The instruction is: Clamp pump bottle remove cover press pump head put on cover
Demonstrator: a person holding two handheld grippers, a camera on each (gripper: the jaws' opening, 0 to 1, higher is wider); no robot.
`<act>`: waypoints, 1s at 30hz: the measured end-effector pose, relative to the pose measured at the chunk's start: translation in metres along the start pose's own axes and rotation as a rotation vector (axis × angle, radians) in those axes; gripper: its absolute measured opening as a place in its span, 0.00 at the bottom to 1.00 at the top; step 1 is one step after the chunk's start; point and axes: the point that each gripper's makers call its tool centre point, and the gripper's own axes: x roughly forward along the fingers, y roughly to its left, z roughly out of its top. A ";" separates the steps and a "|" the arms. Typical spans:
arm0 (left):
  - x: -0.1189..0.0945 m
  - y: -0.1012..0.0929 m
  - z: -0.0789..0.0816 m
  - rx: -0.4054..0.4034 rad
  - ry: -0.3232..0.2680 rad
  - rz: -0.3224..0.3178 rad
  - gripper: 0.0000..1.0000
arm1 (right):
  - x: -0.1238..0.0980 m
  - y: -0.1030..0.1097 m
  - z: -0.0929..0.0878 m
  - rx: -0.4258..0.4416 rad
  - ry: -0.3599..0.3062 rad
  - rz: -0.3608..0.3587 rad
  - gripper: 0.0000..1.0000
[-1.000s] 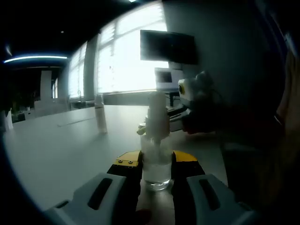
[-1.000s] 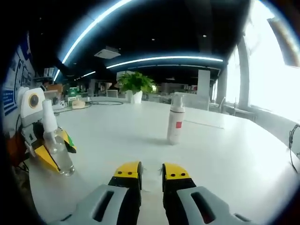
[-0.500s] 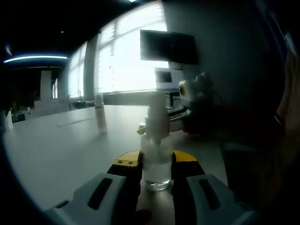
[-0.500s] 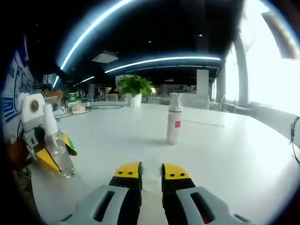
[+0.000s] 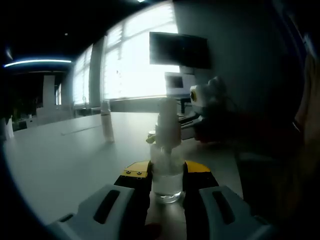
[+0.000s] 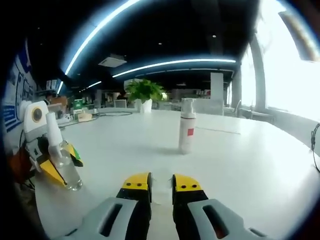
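- Two bottles stand on the white table [image 6: 260, 165], and I hold the nearer one: my left claw [image 5: 166, 176] pinches the clear pump bottle [image 5: 167, 172] low on its body, yellow tips on either flank, base on or just above the table, so it should not tip when the top is worked.
- Its clear cover [image 5: 167, 125] sits upright over the pump head; against the bright window its outline blurs, and I cannot tell how firmly it is seated.
- From my right gripper view, that bottle sits at far left, and a second white bottle with a red label [image 6: 186, 126] stands well apart, mid-table.
- My right claw [image 6: 161, 184] hovers low over the table, tips drawn nearly together on nothing, free, I judge, to go for the cover.
- Beyond, a potted plant [image 6: 144, 92]; the room behind is dim.
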 end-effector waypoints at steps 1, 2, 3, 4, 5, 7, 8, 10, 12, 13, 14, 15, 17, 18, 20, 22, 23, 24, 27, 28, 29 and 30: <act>0.000 0.000 0.000 0.000 0.000 0.000 0.15 | -0.001 0.000 0.002 0.000 -0.003 0.000 0.11; 0.000 0.000 0.000 0.000 0.000 0.001 0.15 | -0.003 0.000 0.003 0.001 -0.007 -0.002 0.11; 0.000 0.000 0.000 -0.001 0.000 0.001 0.15 | -0.004 0.001 0.006 0.000 -0.012 -0.002 0.11; 0.000 0.000 0.000 -0.001 0.000 0.001 0.15 | -0.005 0.001 0.009 -0.003 -0.018 -0.002 0.11; 0.000 0.000 0.000 -0.001 0.000 0.001 0.15 | -0.006 0.002 0.012 -0.006 -0.022 -0.002 0.11; 0.000 -0.001 0.000 -0.001 0.000 0.000 0.15 | -0.010 0.005 0.017 -0.012 -0.031 -0.002 0.11; 0.000 -0.001 0.000 0.000 0.000 0.000 0.15 | -0.011 0.005 0.019 -0.014 -0.033 0.000 0.11; 0.000 0.000 0.000 0.000 0.000 0.000 0.15 | -0.012 0.008 0.023 -0.015 -0.036 0.004 0.11; 0.000 0.000 0.000 0.001 0.000 0.001 0.15 | -0.015 0.011 0.026 -0.024 -0.038 0.004 0.11; 0.000 0.000 0.000 0.001 0.000 0.000 0.15 | -0.016 0.013 0.028 -0.026 -0.039 0.004 0.11; 0.000 0.000 0.000 0.001 0.000 0.001 0.15 | -0.017 0.015 0.029 -0.027 -0.041 0.004 0.11; 0.000 0.000 0.000 0.002 0.000 0.001 0.15 | -0.019 0.016 0.032 -0.030 -0.046 0.006 0.11; 0.000 -0.001 0.000 0.002 0.000 0.001 0.15 | -0.021 0.020 0.038 -0.033 -0.055 0.007 0.11; 0.000 -0.001 0.000 0.002 0.001 0.001 0.15 | -0.023 0.022 0.041 -0.037 -0.062 0.010 0.11; 0.000 -0.001 0.000 0.002 0.001 0.000 0.15 | -0.027 0.027 0.050 -0.039 -0.080 0.017 0.11; 0.000 -0.001 0.000 0.001 0.001 0.001 0.15 | -0.030 0.030 0.056 -0.019 -0.090 0.027 0.11; 0.000 -0.001 0.000 0.001 0.001 0.001 0.15 | -0.031 0.031 0.058 -0.015 -0.088 0.026 0.11; 0.000 -0.001 0.000 0.001 0.001 0.001 0.15 | -0.032 0.033 0.060 -0.016 -0.087 0.023 0.11; 0.000 0.000 0.000 0.000 0.001 0.001 0.15 | -0.038 0.038 0.064 -0.025 -0.100 0.025 0.11; 0.000 0.000 0.000 -0.001 0.001 0.002 0.15 | -0.039 0.039 0.066 -0.023 -0.103 0.027 0.11; 0.000 -0.001 0.000 -0.001 0.001 0.002 0.15 | -0.040 0.040 0.068 -0.022 -0.107 0.029 0.11; 0.000 -0.001 0.000 -0.001 0.002 0.002 0.15 | -0.042 0.043 0.070 -0.023 -0.110 0.031 0.11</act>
